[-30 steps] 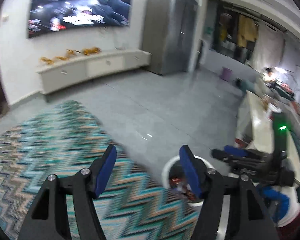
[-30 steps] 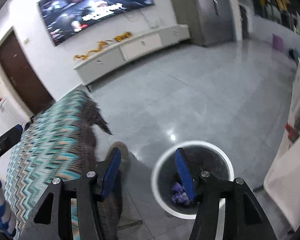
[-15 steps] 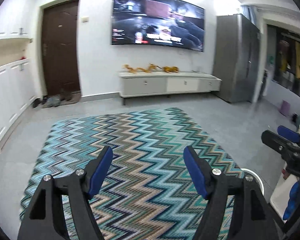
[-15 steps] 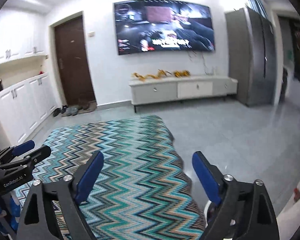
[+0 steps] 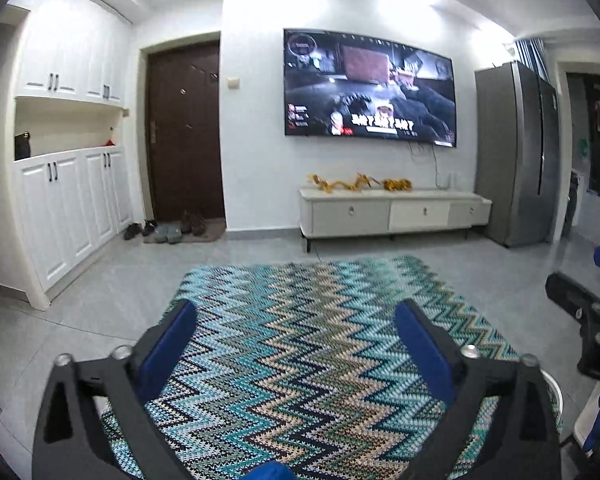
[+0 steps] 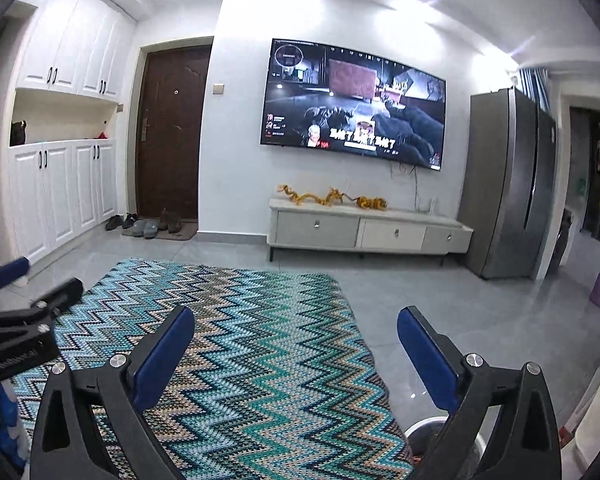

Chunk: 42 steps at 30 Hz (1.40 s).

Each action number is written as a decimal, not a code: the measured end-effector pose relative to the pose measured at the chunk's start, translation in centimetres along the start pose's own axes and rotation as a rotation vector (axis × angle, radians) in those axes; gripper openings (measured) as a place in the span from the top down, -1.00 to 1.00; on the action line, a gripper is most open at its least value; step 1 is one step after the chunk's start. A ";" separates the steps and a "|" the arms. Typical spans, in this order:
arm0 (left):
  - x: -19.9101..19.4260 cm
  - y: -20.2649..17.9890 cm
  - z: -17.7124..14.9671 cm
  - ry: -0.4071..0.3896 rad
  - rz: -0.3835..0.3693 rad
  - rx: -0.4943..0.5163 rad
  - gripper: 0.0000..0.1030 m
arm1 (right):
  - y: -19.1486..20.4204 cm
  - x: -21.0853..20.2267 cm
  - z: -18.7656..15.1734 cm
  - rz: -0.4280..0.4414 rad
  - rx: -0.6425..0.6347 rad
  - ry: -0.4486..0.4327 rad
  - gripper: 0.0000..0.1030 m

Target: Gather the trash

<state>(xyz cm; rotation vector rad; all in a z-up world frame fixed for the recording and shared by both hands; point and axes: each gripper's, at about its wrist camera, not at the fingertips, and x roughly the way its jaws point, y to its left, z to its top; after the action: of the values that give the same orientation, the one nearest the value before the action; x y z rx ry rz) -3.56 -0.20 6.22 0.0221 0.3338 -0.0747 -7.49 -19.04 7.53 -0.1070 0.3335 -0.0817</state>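
A white-walled living room fills both views: a wall-mounted television, a low white media cabinet under it, a dark brown door with shoes at its foot, and a grey tiled floor carrying a zigzag rug. The task's thing, a round white-rimmed trash bin, stands on the floor at the rug's right corner, its mouth facing up; only an arc of its rim shows behind the right hand-held gripper, and again as a sliver in the left wrist view. What lies inside cannot be made out. Both tools are held level, pointing toward the television wall. The left hand-held gripper has its blue pads spread wide with nothing between them, and the right one is likewise wide apart and empty. A second ago both cameras tilted down at the bin with its contents visible; now they have swung up and leftward, so the bin sits at the lower edge.
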 end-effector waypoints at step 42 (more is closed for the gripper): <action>-1.0 -1.8 -0.4 -0.044 0.045 0.038 -1.00 | 0.6 -0.3 -1.9 -0.041 -0.020 -0.009 -1.00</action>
<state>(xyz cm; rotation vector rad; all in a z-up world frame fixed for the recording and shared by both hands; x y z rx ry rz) -4.78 -1.96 6.13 0.0656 0.2881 -0.0369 -8.33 -18.58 5.74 -0.1340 0.3228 -0.1187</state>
